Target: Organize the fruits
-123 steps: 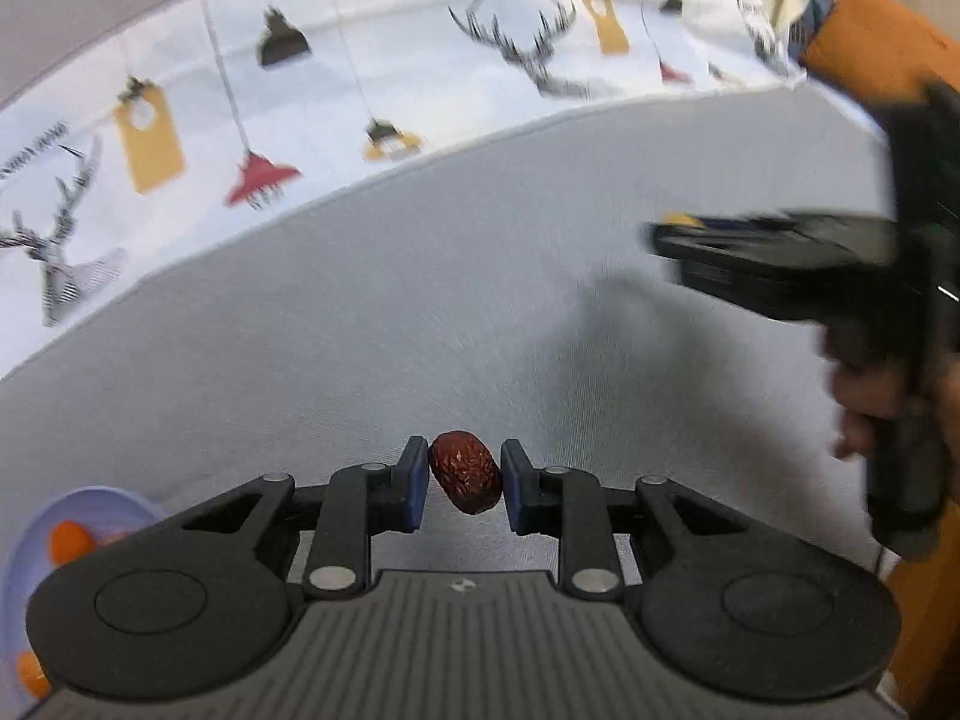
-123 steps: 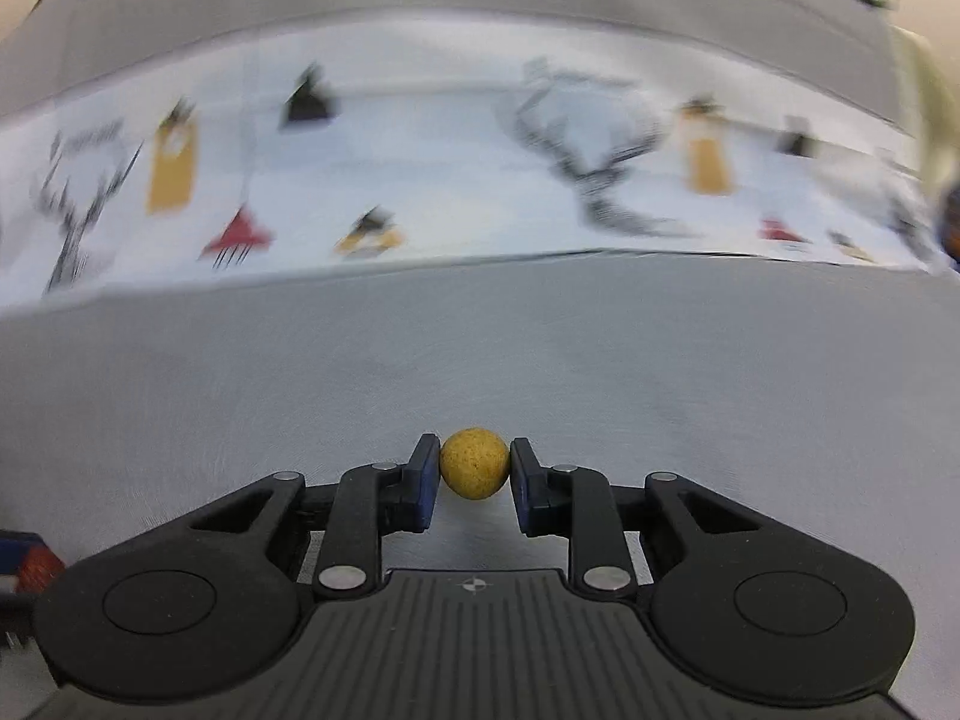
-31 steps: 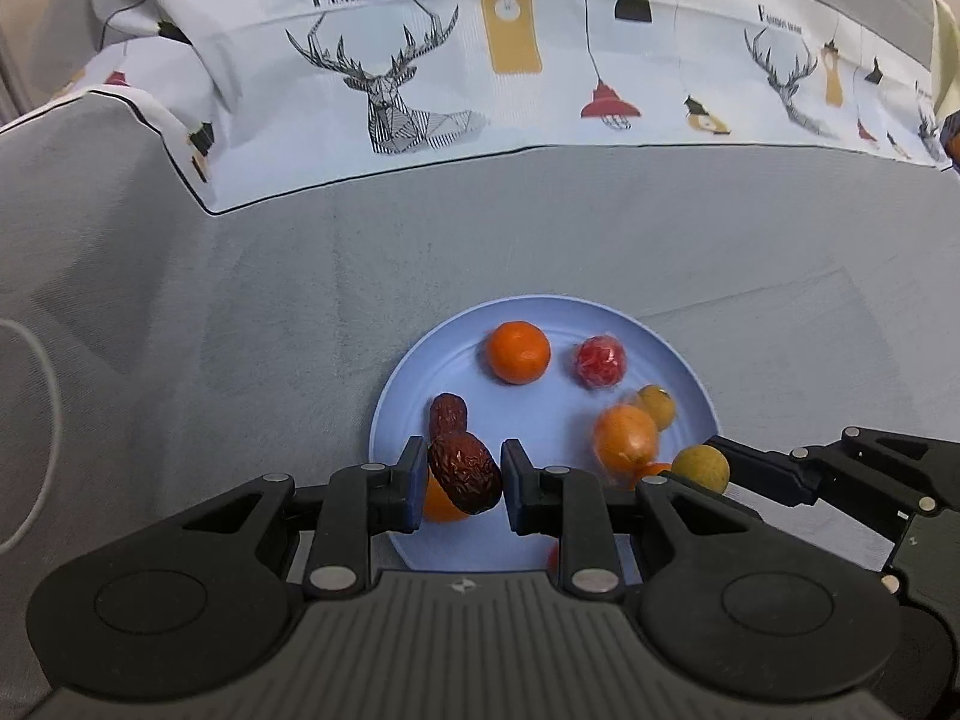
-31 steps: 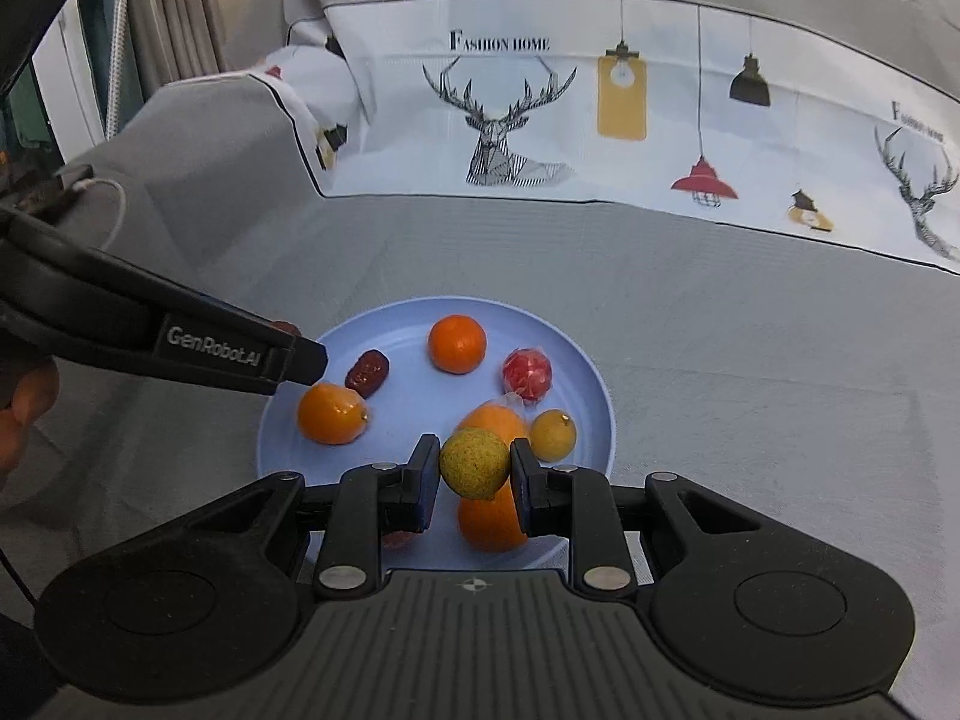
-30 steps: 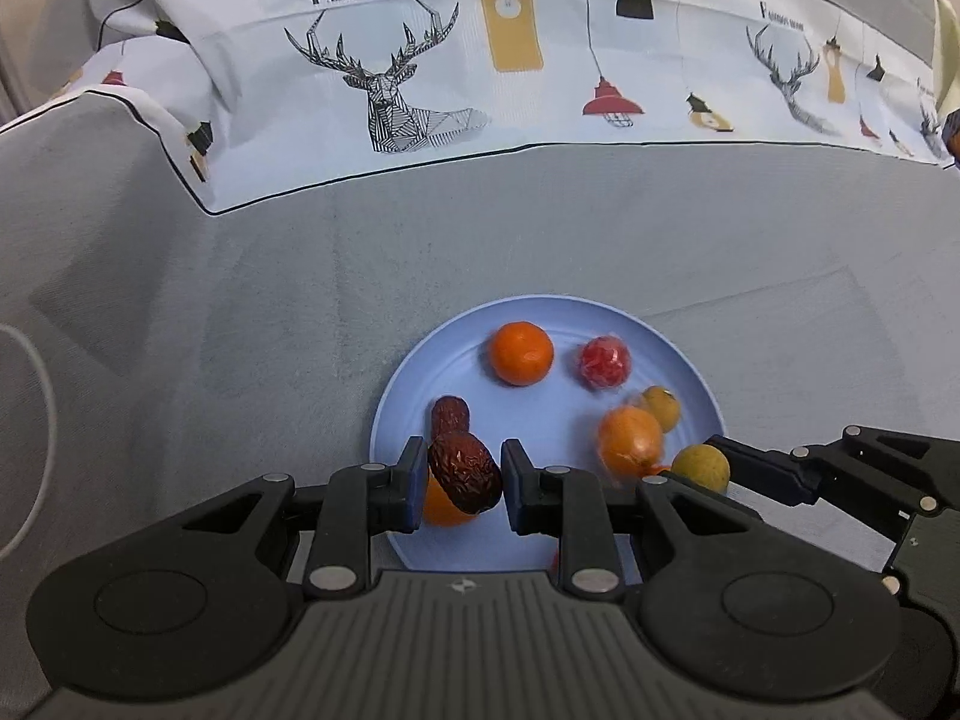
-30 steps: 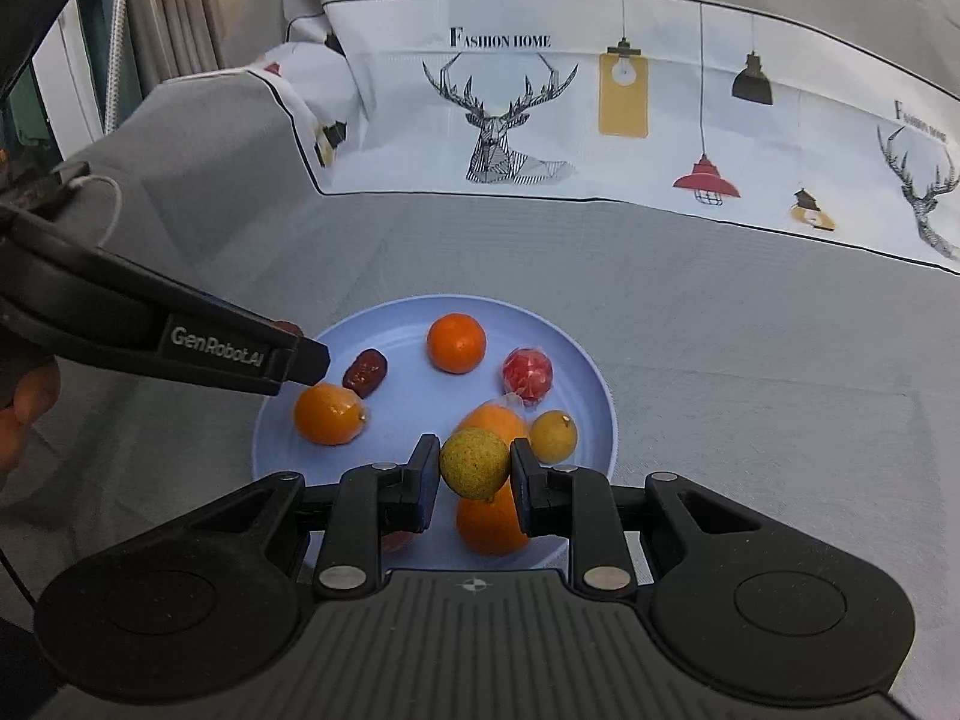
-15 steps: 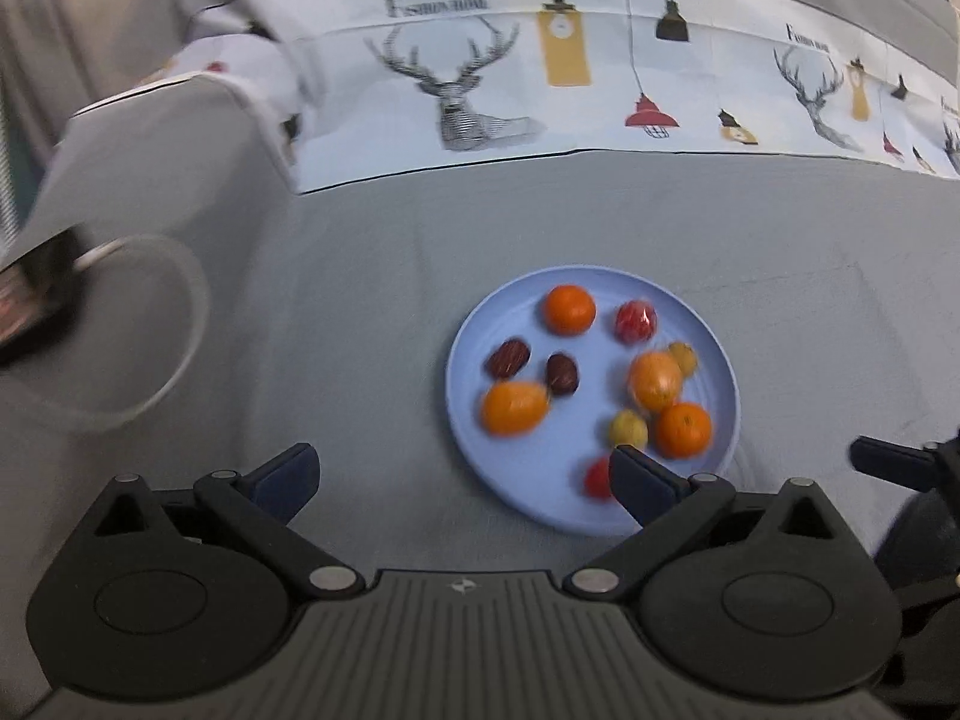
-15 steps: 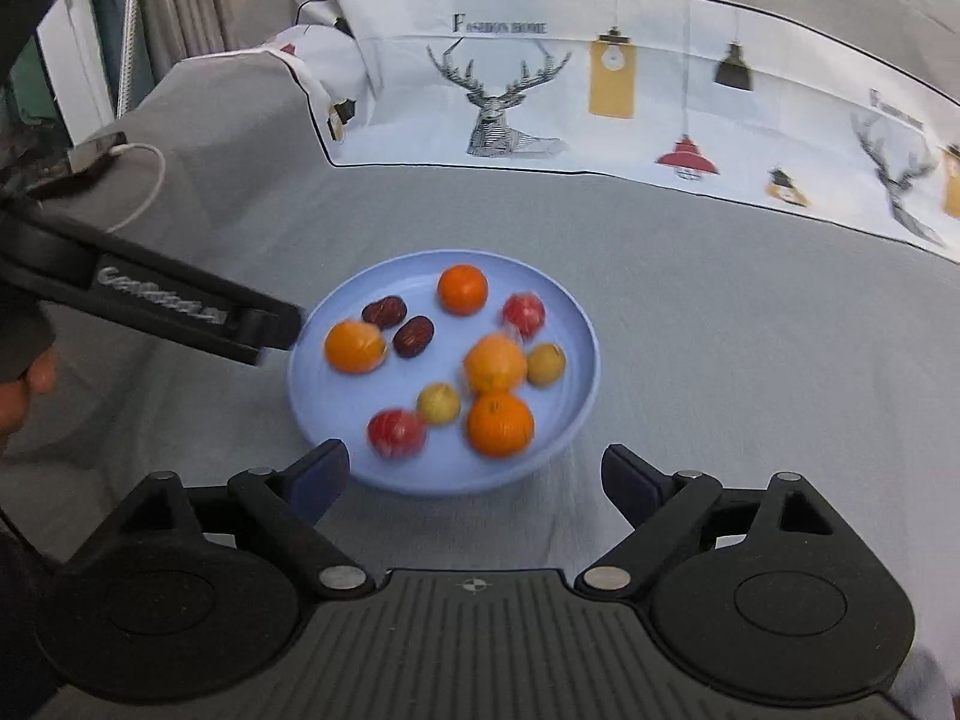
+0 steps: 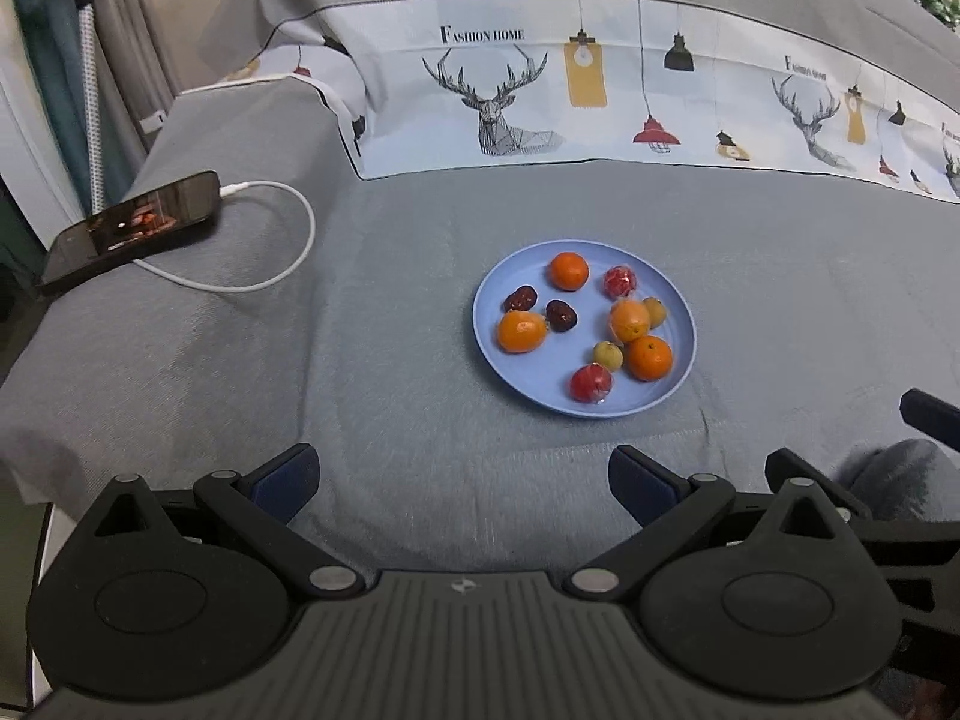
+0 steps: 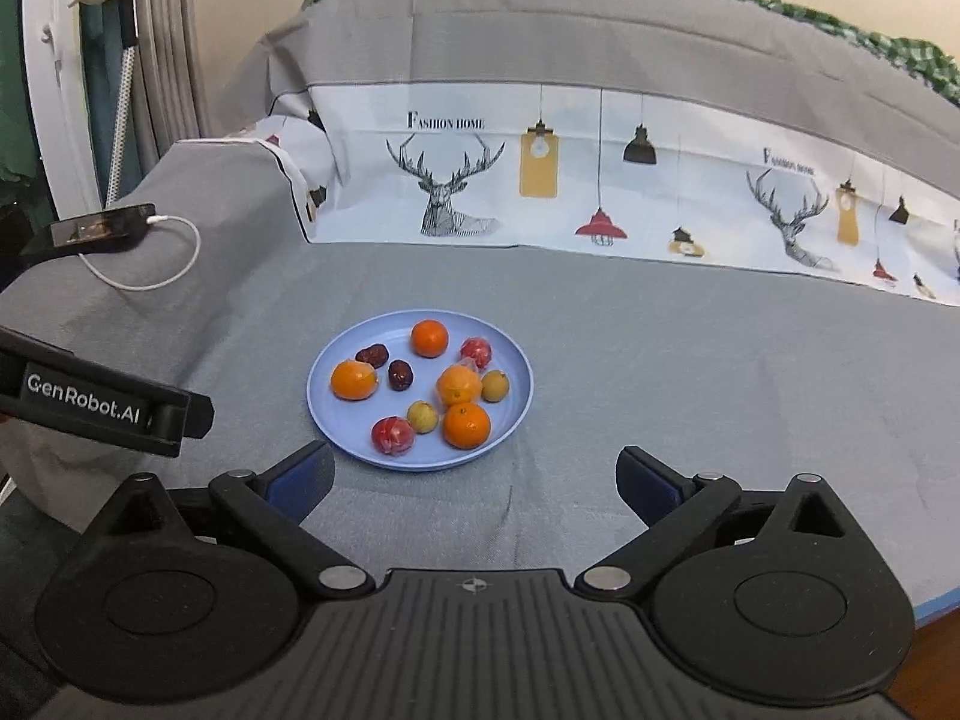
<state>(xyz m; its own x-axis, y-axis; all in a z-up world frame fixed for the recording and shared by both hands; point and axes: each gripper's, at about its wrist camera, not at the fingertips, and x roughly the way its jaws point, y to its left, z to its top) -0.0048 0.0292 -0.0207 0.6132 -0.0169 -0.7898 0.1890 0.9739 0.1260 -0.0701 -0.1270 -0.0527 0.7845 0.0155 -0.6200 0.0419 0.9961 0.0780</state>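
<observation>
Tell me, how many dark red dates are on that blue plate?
2. One date lies near the plate's far left rim; the other date lies just right of it, toward the middle. None looks hidden.

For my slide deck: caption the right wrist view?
Open right gripper hangs short of a blue plate holding nine small fruits on grey cloth.

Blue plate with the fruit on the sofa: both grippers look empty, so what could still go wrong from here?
The blue plate sits on soft grey fabric, so a press beside it could tilt it and roll the round fruit. The near orange and wrapped red fruit lie close to the front rim and might go first. The phone and its white cable lie on the armrest by the open left gripper; a sweep there may snag the loop.
</observation>
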